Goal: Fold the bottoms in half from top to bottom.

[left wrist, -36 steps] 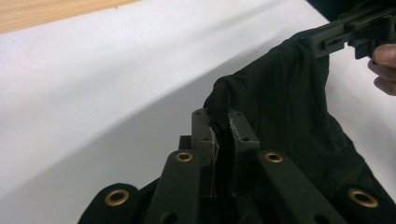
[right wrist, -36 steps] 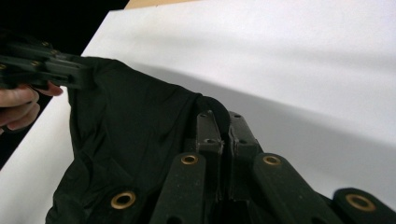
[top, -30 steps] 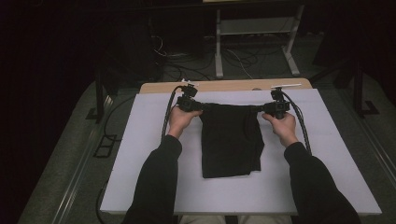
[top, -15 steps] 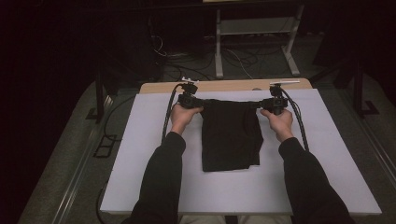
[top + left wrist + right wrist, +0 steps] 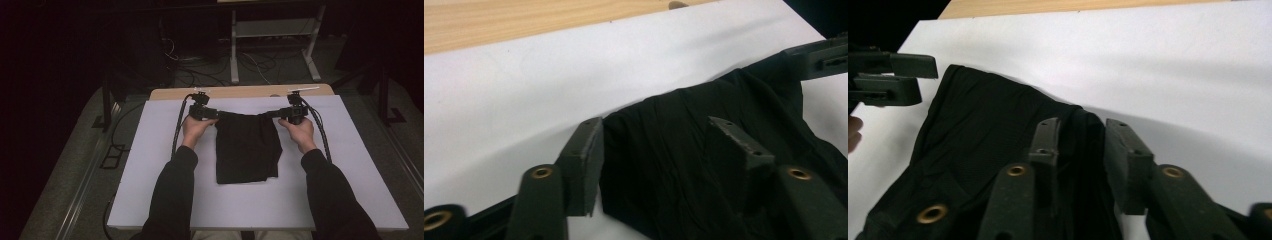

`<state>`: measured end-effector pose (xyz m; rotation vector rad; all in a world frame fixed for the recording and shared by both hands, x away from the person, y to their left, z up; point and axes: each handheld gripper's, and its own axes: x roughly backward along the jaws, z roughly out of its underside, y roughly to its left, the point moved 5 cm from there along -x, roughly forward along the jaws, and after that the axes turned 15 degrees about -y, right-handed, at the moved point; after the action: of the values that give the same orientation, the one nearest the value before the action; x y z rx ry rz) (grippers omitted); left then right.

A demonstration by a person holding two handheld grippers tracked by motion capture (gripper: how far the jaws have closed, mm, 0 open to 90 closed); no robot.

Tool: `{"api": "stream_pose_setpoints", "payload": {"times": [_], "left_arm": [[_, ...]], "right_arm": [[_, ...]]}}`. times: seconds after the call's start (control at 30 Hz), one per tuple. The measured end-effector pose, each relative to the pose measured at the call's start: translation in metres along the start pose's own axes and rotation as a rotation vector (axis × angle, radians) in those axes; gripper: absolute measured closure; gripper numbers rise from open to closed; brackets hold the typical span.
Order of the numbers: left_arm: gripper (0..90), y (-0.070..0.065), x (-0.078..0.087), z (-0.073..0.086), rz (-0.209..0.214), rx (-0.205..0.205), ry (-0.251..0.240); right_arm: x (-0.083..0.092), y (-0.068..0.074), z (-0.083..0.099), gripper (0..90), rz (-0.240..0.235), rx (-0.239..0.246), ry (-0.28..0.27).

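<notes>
High view: folded black cloth garment [image 5: 246,149] lies flat at the centre of the white sheet [image 5: 150,175] covering the tabletop. Left gripper [image 5: 212,114] and right gripper [image 5: 274,114] sit at its far corners; both sets of fingers have just been opening, parted around the fabric edge without pressing it.

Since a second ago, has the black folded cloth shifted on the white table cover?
Yes. The black folded cloth slid slightly away from the person; its top edge now lies nearer the bare wooden strip at the table's far edge.
</notes>
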<state>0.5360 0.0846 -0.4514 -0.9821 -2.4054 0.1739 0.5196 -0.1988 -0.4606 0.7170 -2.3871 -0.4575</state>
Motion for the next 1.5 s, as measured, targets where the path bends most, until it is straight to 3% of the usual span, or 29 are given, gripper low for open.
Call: {"api": "stream_pose_setpoints", "payload": {"times": [0.13,0.23,0.33,0.47,0.63,0.97,1.5], "left_arm": [[27.9,0.001,0.005,-0.001,0.009,0.015,-0.047],[11.3,0.003,0.007,0.001,-0.010,0.008,-0.021],[2.6,0.003,0.009,0.001,-0.014,0.001,-0.011],[0.0,0.004,0.014,0.001,-0.010,-0.005,-0.017],[0.0,0.002,0.021,-0.001,-0.008,-0.018,-0.022],[0.0,-0.002,0.044,-0.001,-0.005,-0.031,-0.054],[0.0,-0.016,0.074,0.004,0.002,-0.059,-0.091]], "right_arm": [[0.004,0.001,-0.001,54.6,0.006,0.017,-0.014],[0.006,0.001,-0.003,41.9,-0.009,0.018,-0.016],[0.009,0.002,-0.004,29.6,-0.001,0.037,-0.017],[0.014,0.003,-0.006,12.6,0.009,0.065,-0.013],[0.022,0.006,-0.006,0.3,-0.016,0.081,-0.007],[0.040,0.007,0.003,0.0,-0.026,0.105,0.007],[0.076,0.010,0.016,0.0,-0.044,0.128,-0.047]]}}
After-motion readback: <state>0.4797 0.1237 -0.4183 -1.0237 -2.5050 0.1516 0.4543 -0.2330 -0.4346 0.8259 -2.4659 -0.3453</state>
